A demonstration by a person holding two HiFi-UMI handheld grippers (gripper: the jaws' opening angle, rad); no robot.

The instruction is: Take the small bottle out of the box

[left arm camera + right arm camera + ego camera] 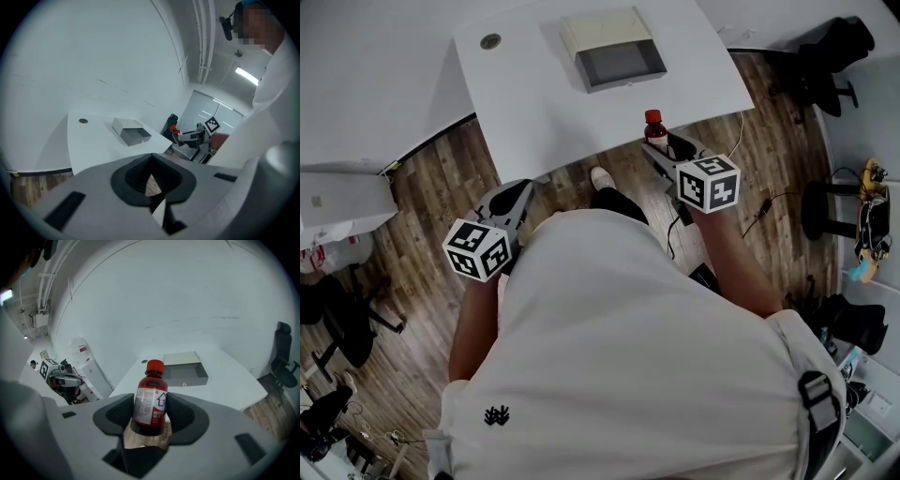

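Small dark-red bottle with a red cap and printed label is gripped upright between the jaws of the right gripper, held at the near edge of the white desk. An open grey rectangular box is seen well apart, toward the far edge. The left gripper is closed with nothing in it, just off the near left corner.

Red-capped dark-red bottle, grey box
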